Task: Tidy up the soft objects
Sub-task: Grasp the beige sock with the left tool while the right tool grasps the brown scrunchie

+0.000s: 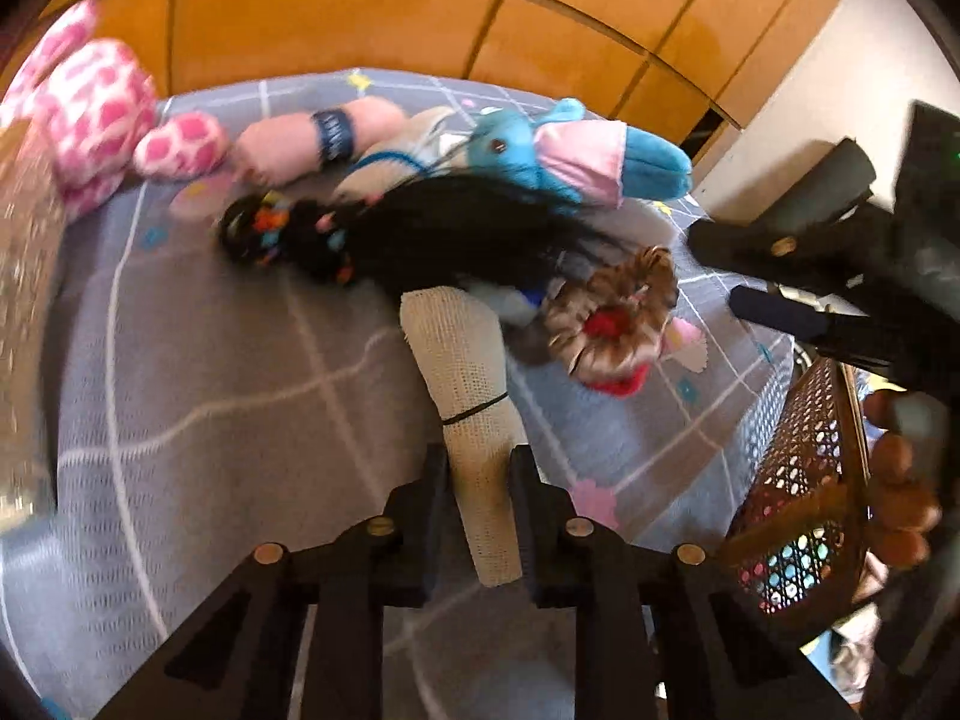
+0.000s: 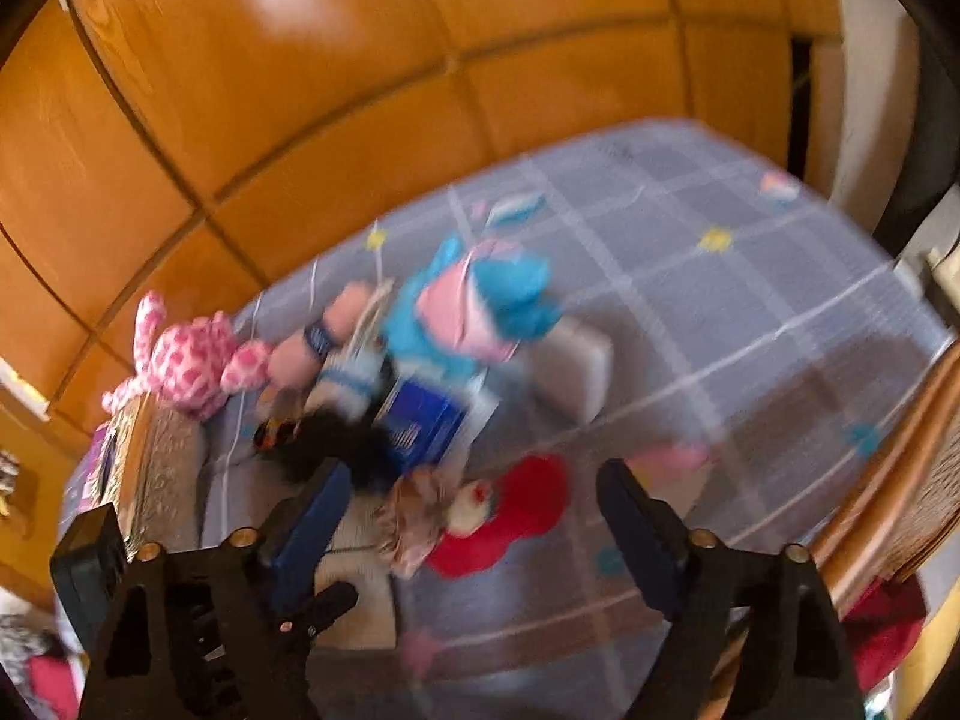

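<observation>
We judge risk: left hand-held gripper [image 1: 480,516] clamped only on doll's leg [image 1: 474,420]; lifting could drag long black hair [image 1: 432,234] and snag blue plush [image 1: 540,156]. Doll lies mid-bed [image 1: 210,360], head far. Right hand-held gripper [image 2: 474,534] jaws apart, nothing held, over small red-dressed doll [image 2: 480,516]. Both pitched steeply down.

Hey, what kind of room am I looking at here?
Probably a bedroom. Soft toys, including a pink spotted plush and a blue plush, lie on a grey patterned bedspread, with wooden wardrobe doors right behind it.
</observation>
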The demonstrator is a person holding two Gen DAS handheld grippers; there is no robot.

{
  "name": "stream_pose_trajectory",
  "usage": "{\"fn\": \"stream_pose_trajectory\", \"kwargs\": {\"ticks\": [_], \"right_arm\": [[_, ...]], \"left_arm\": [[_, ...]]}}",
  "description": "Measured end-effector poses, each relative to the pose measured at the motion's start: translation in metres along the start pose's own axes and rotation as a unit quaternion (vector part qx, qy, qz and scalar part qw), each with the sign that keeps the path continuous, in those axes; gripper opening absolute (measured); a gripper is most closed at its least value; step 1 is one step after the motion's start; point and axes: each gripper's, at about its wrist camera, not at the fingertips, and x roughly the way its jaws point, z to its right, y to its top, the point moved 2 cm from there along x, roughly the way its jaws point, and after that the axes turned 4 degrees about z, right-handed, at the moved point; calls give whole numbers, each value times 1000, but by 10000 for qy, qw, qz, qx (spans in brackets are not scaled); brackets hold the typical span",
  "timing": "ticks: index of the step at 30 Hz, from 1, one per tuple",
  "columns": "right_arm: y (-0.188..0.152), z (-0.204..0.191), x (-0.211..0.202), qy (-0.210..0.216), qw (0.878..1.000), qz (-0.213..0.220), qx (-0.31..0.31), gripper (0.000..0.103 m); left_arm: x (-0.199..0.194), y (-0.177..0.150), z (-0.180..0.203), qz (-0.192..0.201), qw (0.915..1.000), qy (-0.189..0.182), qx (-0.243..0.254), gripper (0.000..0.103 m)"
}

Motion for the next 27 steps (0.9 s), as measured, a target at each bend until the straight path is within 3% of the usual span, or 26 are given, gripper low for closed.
{"fn": "stream_pose_trajectory", "kwargs": {"ticks": [2,4,7,9,12,16,19,27], "right_arm": [[-4,-8,12,-20,9996,-243,-104,79],[-9,-18,25,-202,9985,-427,-279,67],[-15,-32,40,-356,9964,-603,-480,61],[-19,-41,44,-574,9937,-622,-729,32],[-21,-48,45,-915,9885,-542,-1079,15],[-25,-47,39,-850,9880,-546,-1165,13],[-31,-42,37,-561,9914,-698,-950,13],[-52,-58,25,104,9910,-545,-1215,13]], "left_arm": [[-1,-4,-6,30,9999,-4,-124,22],[-1,-4,-8,58,9999,-14,-143,25],[-1,-6,-8,58,9999,45,-94,34],[0,-6,-7,34,9998,-38,-189,34],[-4,-10,-7,140,9997,-94,-157,23],[-16,-13,-6,288,9992,-241,-163,19],[-34,-17,-8,432,9986,-278,-124,18],[-108,-34,-29,1043,9943,-60,-197,18]]}}
